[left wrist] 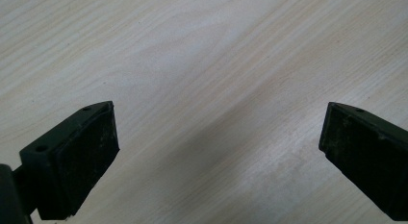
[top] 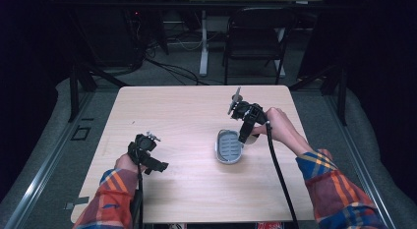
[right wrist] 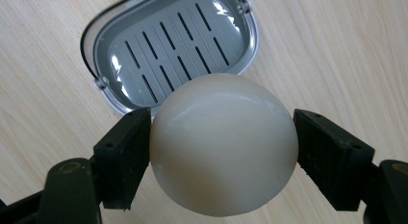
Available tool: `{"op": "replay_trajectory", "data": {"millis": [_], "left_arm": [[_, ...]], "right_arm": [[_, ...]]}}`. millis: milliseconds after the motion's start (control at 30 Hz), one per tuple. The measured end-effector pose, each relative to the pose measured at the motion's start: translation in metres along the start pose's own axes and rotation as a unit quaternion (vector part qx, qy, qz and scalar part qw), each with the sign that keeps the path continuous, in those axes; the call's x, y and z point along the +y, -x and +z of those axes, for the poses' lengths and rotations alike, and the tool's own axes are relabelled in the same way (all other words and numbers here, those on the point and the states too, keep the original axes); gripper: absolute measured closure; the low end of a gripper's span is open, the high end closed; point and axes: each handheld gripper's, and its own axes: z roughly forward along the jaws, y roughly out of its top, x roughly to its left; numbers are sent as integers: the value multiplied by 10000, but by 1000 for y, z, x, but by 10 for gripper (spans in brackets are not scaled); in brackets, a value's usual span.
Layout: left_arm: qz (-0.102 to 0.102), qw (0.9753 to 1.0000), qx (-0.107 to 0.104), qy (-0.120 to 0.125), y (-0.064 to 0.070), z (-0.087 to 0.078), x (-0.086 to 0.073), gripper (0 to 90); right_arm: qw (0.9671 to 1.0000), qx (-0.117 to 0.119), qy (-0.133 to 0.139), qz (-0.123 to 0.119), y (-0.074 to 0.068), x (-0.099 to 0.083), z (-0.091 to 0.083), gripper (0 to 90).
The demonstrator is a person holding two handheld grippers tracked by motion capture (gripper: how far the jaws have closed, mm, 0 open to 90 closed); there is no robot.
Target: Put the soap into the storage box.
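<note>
A round cream-white soap bar (right wrist: 223, 143) sits between the two black jaws of my right gripper (right wrist: 222, 152), which is shut on it. Just beyond it lies a grey slotted soap dish (right wrist: 173, 46) on the wooden table. From above, the right gripper (top: 247, 133) hangs tilted down at the dish's (top: 228, 147) right edge, with a bit of the soap (top: 253, 138) showing. My left gripper (top: 156, 165) rests low over the table at the left, open, with bare wood between its jaws (left wrist: 219, 152).
The light wooden table (top: 187, 111) has free room all around the dish. A black folding chair (top: 255, 37) and a white desk leg (top: 203, 42) stand beyond the far edge. Each gripper trails a black cable (top: 278, 170).
</note>
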Motion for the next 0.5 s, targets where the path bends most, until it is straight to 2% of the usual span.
{"op": "replay_trajectory", "data": {"millis": [500], "left_arm": [[3,10000,-2,-3,0,0,0,0]], "right_arm": [[9999,84,-26,-149,-6,18,6,234]]}}
